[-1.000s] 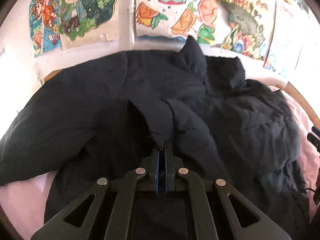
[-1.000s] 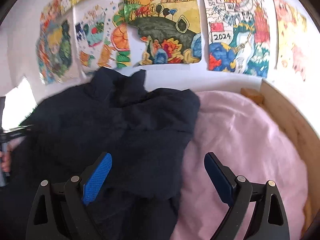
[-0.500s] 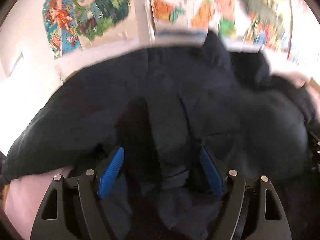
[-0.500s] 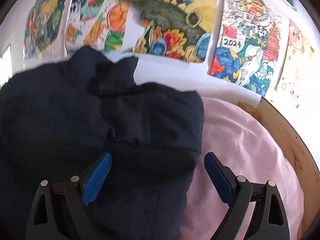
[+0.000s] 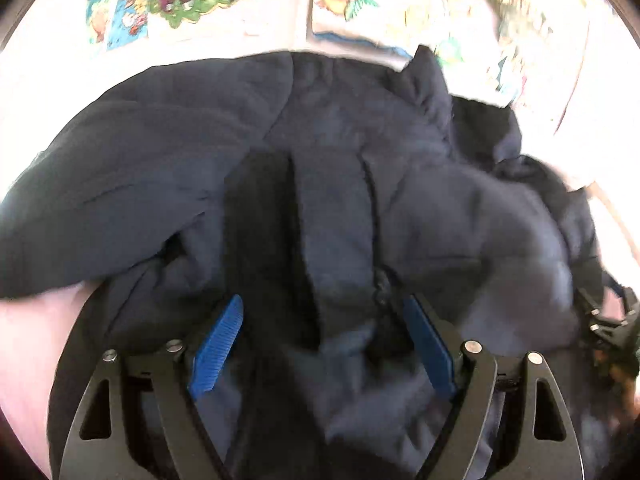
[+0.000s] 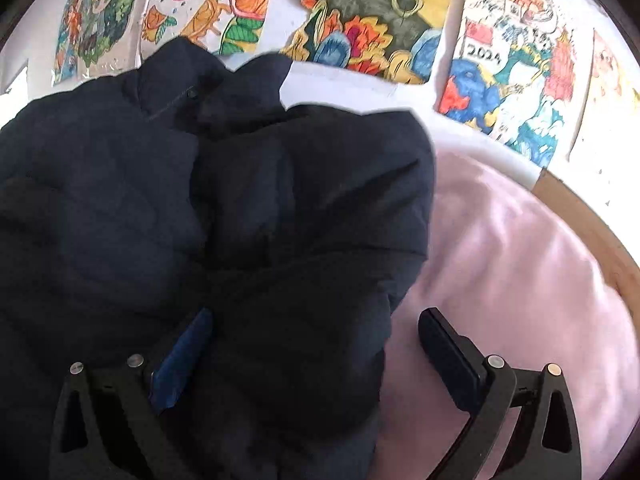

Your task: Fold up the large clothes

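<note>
A large dark navy padded jacket [image 5: 320,168] lies bunched on a pink bed sheet [image 5: 28,336]. It also shows in the right wrist view [image 6: 240,208], with its collar toward the wall. My left gripper [image 5: 320,320] is open, its blue pads straddling a raised fold of the jacket. My right gripper [image 6: 316,332] is open over the jacket's right edge, its left finger [image 6: 184,356] on the fabric and its right finger [image 6: 448,352] above the pink sheet [image 6: 520,280].
Colourful drawings [image 6: 360,20] cover the white wall behind the bed. A wooden bed frame edge [image 6: 592,232] curves along the right. The other gripper [image 5: 608,320] shows at the right edge of the left wrist view.
My left gripper, shut on a jacket fold a second ago, has opened and let it go. My right gripper has moved left and closer over the jacket, staying open.
</note>
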A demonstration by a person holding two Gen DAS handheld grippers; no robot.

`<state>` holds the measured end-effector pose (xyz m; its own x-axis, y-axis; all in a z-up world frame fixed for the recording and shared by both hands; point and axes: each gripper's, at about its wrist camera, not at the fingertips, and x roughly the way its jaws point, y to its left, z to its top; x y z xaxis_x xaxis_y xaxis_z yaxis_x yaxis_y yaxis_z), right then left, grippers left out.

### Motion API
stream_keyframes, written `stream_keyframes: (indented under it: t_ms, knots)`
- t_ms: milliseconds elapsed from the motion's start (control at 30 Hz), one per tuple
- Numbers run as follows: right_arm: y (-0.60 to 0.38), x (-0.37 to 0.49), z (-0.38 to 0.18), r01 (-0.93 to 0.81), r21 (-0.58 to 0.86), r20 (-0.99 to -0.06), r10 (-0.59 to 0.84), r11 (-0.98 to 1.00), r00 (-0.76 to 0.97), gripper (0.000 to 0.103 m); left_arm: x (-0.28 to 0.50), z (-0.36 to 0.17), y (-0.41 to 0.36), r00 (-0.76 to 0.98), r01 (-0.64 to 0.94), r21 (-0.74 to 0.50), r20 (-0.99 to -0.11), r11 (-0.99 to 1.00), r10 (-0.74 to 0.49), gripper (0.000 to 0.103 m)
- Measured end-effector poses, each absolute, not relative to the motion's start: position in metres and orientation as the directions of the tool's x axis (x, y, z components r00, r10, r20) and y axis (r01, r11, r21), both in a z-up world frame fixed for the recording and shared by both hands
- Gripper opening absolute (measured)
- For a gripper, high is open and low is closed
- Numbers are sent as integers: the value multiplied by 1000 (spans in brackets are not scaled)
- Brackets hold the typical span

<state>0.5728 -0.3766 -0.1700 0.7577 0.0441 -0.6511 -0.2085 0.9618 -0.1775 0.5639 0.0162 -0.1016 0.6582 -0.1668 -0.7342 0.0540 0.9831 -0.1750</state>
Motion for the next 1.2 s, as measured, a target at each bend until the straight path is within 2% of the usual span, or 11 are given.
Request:
stream_keyframes:
  t_ms: [133, 333, 433, 533, 633, 700, 833, 1000, 1100, 1133, 1200]
  knots:
    - [-372, 543, -133, -273, -223, -593, 92, 936, 800, 103, 526, -80, 47, 689, 49, -283, -685, 958, -237, 82]
    - [-347, 502, -89, -417, -199, -577, 238, 887, 781, 103, 477, -57, 120, 751, -124, -392, -637, 911, -172, 87]
    - [-325, 491, -75, -495, -170, -591, 314, 852, 743, 103, 455, -56, 168, 773, -251, -438, -627, 863, -94, 93]
    - [-307, 489, -70, -546, -98, -618, 379, 832, 688, 103, 441, -67, 213, 774, -371, -487, -633, 790, -27, 94]
    - [-294, 487, -71, -577, -59, -642, 412, 815, 647, 103, 437, -77, 251, 780, -412, -588, -622, 696, -64, 94]
    - [-291, 487, -73, -585, -52, -652, 416, 810, 634, 103, 432, -83, 276, 812, -407, -682, -575, 608, -101, 95]
    - [-289, 490, -79, -583, -27, -673, 417, 812, 611, 103, 424, -87, 316, 857, -424, -775, -511, 469, -70, 97]
    - [-295, 493, -84, -568, 11, -689, 417, 823, 592, 103, 426, -100, 345, 831, -527, -776, -556, 348, 17, 97]
    - [-298, 494, -85, -561, 27, -694, 420, 827, 585, 103, 427, -99, 348, 813, -554, -754, -581, 353, 37, 97]
    - [-299, 494, -84, -560, 31, -694, 421, 828, 584, 103, 431, -95, 344, 807, -561, -735, -589, 380, 53, 94]
    - [-301, 494, -84, -557, 26, -692, 417, 830, 589, 103, 430, -85, 338, 794, -577, -685, -599, 445, 107, 80]
